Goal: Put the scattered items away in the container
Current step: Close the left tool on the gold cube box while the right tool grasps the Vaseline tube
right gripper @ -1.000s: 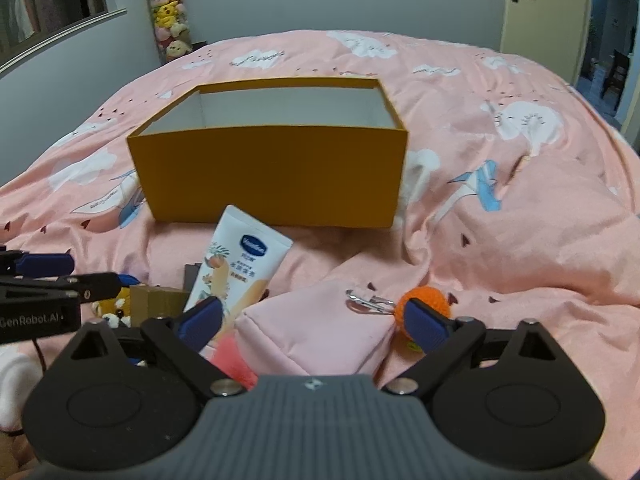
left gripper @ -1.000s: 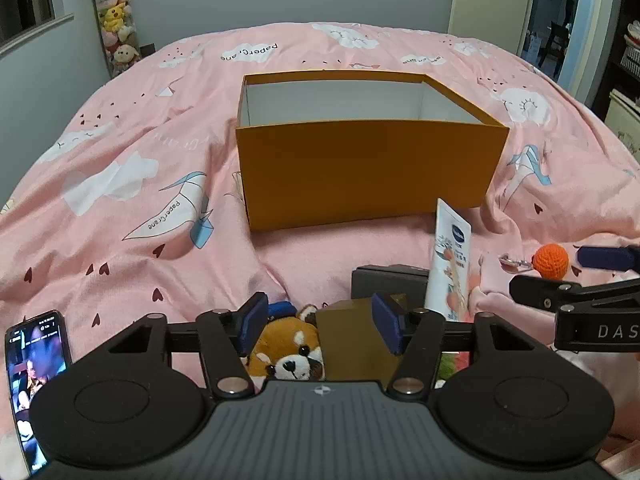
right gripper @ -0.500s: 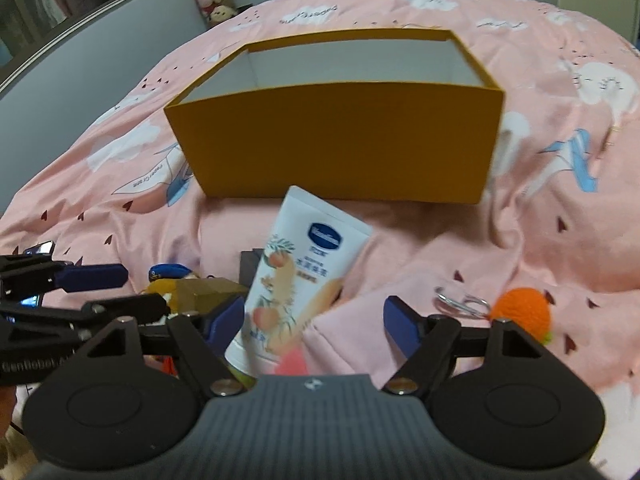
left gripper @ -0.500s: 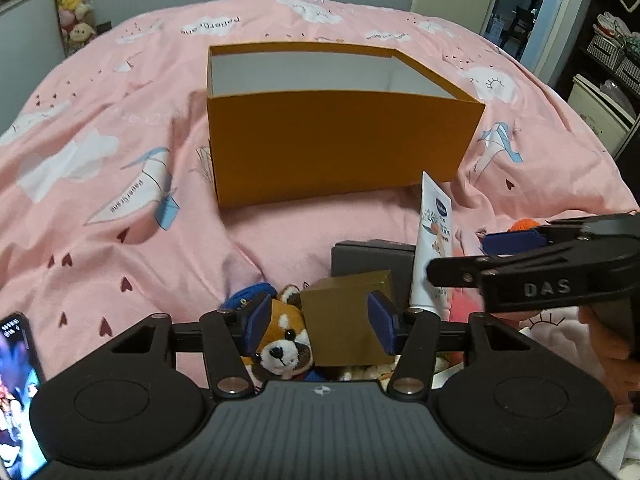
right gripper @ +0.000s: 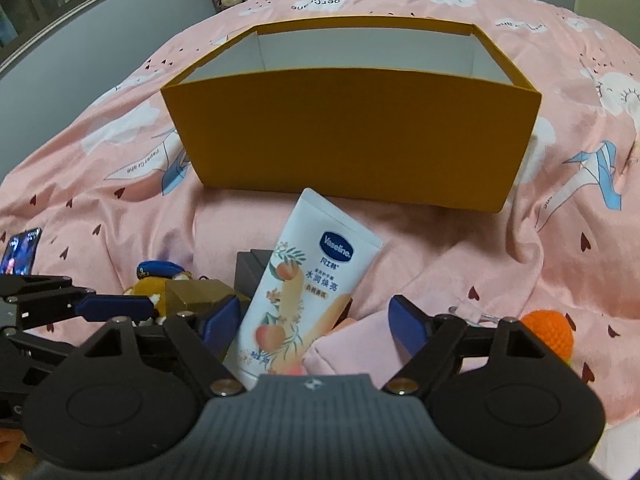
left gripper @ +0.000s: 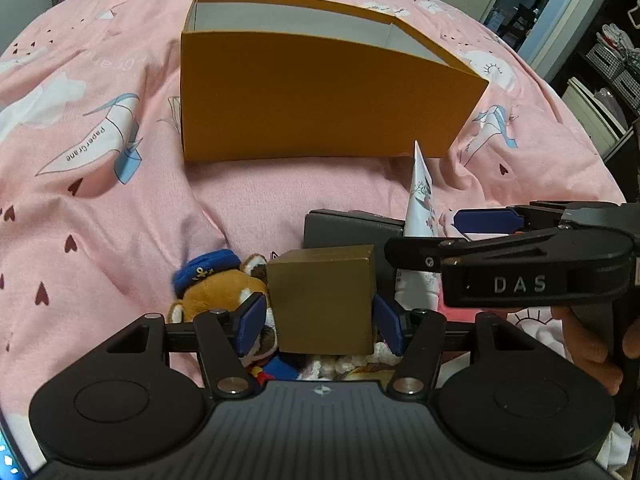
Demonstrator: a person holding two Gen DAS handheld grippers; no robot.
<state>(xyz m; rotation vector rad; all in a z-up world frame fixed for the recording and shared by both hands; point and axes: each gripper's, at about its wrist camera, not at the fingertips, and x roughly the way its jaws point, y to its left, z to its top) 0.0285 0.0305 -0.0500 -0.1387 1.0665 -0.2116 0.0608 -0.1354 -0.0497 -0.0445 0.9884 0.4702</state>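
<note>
Gold box [left gripper: 325, 300] between opening left fingers [left gripper: 251, 322]; lotion tube [right gripper: 300, 292] between opening right fingers [right gripper: 406, 322]

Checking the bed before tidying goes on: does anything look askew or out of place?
The Vaseline tube is propped at a slant against the pile instead of lying flat. A lit phone lies on the pink duvet, apart from the pile. The orange box stands upright.
</note>
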